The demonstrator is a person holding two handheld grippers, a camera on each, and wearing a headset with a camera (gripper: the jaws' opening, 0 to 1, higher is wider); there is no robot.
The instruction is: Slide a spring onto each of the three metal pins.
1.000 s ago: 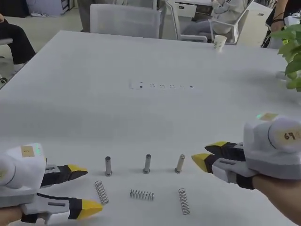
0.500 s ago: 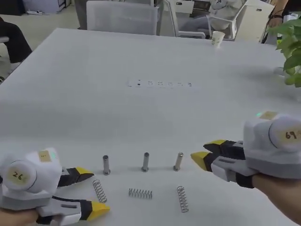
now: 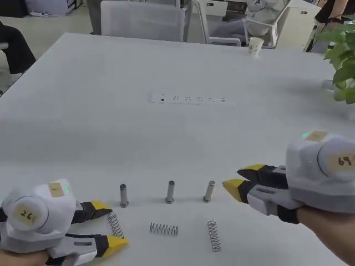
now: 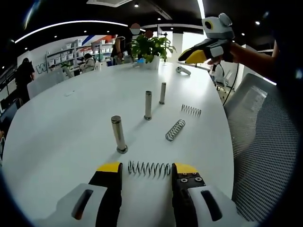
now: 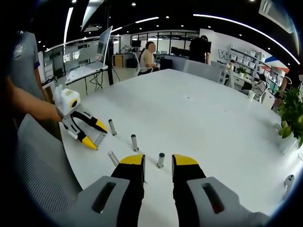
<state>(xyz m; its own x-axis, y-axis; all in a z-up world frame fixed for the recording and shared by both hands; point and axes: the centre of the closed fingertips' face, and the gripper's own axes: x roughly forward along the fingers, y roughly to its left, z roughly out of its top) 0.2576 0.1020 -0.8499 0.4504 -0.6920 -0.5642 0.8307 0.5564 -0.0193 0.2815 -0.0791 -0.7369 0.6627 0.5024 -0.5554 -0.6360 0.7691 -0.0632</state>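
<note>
Three short metal pins stand upright in a row near the table's front edge: left pin (image 3: 123, 195), middle pin (image 3: 170, 192), right pin (image 3: 209, 191). Three springs lie flat in front of them: left spring (image 3: 115, 225), middle spring (image 3: 164, 228), right spring (image 3: 213, 235). My left gripper (image 3: 111, 224) is open, its yellow tips on either side of the left spring (image 4: 149, 168), the nearest pin (image 4: 118, 135) just beyond. My right gripper (image 3: 234, 177) is open and empty, just right of the right pin (image 5: 161, 160), which sits ahead of its gap.
The white table (image 3: 166, 133) stretches far back with a row of small marks (image 3: 188, 100) at its middle. A paper cup (image 3: 255, 46) stands at the far edge, a green plant (image 3: 343, 66) at the right. Chairs and seated people are beyond the table.
My left gripper has moved right and forward until its tips straddle the left spring. The right gripper has barely moved. The head camera has shifted a little.
</note>
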